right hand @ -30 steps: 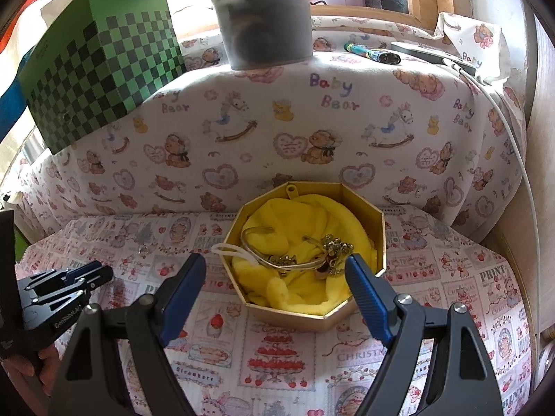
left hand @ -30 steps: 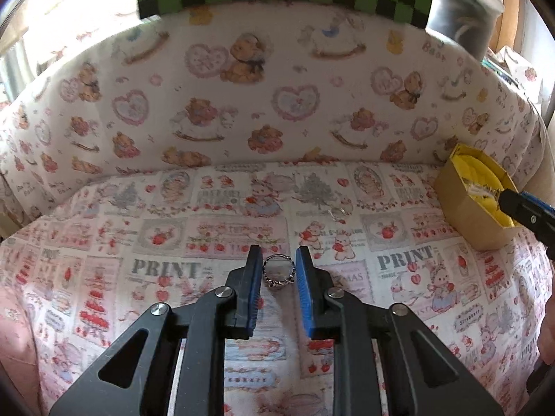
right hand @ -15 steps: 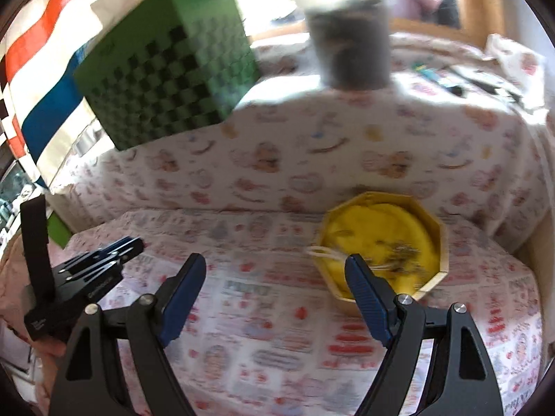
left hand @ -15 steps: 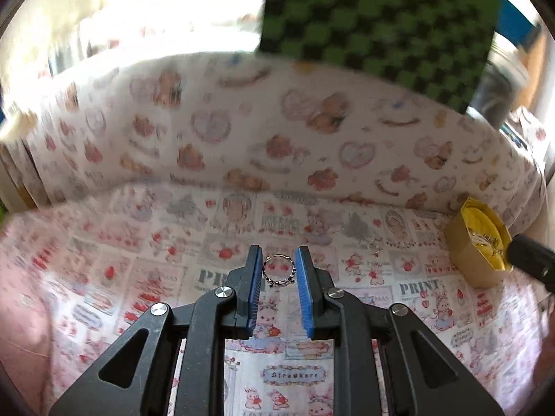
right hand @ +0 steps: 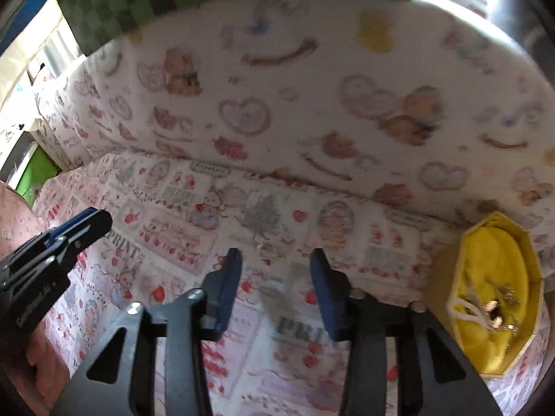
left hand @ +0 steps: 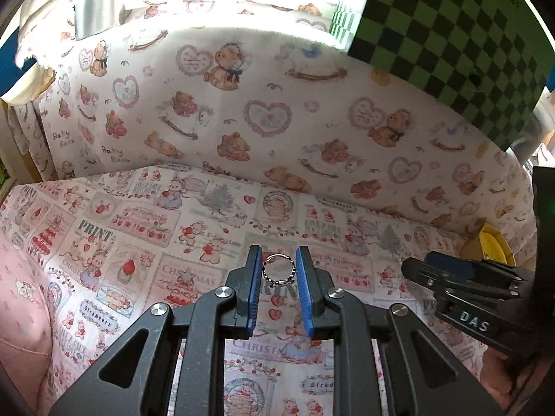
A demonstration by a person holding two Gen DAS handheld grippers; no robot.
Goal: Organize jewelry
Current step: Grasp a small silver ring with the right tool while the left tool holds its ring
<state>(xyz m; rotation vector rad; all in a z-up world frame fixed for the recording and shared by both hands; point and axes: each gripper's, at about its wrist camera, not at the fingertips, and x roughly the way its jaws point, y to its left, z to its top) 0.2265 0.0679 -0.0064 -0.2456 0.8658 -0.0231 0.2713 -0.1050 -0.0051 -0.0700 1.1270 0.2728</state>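
Jewelry showed first in the left wrist view as a small silver ring (left hand: 278, 270), pinched upright between the blue pads (left hand: 254, 287) of the left gripper (left hand: 278, 272), whose jaws were nearly closed on it above the printed cloth (left hand: 138, 228). At the right edge the right gripper (left hand: 447, 267) reached in, with the yellow-lined box (left hand: 492, 242) just behind it and a green checkered box (left hand: 451, 27) up on the covered ledge.

In the right wrist view, blurred, the right gripper (right hand: 275, 260) held nothing, its jaws parted wide. A faint small piece (right hand: 263, 251) lay on the cloth between its tips. The octagonal box (right hand: 447, 277) sat to the right, holding gold-toned pieces (right hand: 496, 312) on yellow fabric. The left gripper (right hand: 83, 225) appeared at the left.
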